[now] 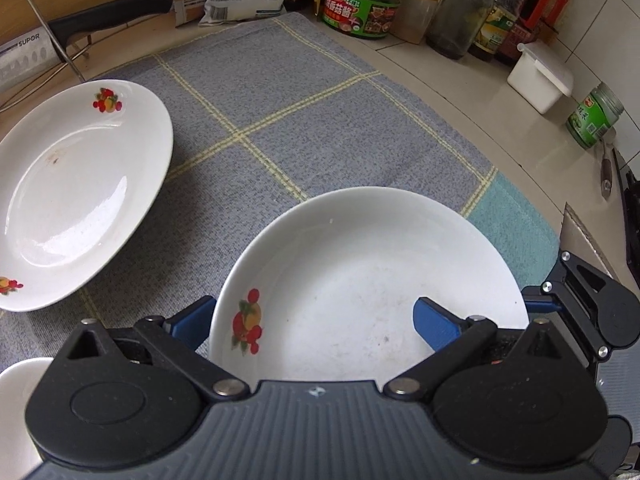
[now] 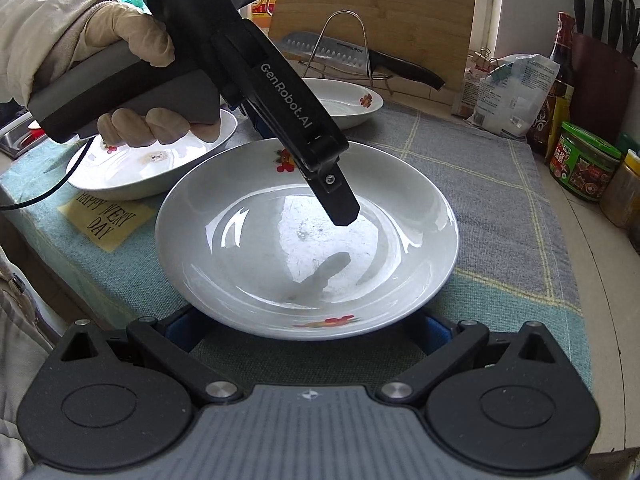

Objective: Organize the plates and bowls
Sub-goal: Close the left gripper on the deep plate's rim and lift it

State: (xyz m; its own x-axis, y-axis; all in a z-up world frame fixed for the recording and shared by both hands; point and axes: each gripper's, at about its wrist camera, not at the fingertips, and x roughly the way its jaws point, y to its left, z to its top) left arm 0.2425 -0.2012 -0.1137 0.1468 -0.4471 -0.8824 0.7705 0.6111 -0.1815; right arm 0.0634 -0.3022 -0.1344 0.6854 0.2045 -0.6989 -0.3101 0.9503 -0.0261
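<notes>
Nearest the lens, left wrist view: left gripper (image 1: 316, 320), blue fingers spread wide. One finger (image 1: 436, 326) lies over the inside of the near plate (image 1: 360, 280); the other is outside the rim at 9 o'clock. Nothing is pinched; contact cannot be confirmed.

Right wrist view: right gripper (image 2: 304, 330), jaws also apart, one fingertip showing either side of the same plate's near rim at 6 o'clock, low against the checked cloth (image 2: 500, 184). No grip visible.

Near plate sits on the cloth, roughly centre. Whether it is flat or slightly lifted cannot be told.

Other ware: second plate (image 1: 76, 192) at 9 to 10 o'clock in the left view, apart from the near one. The right view shows a third dish (image 2: 160, 160) at 10 o'clock, partly behind the gloved hand (image 2: 136, 92). A white rim (image 1: 20, 400) at 8 o'clock, left view, may be a bowl.

Progress, as judged: early. No stacking visible; the pieces lie separately. Remaining: gather plates into one pile, then bowls.
</notes>
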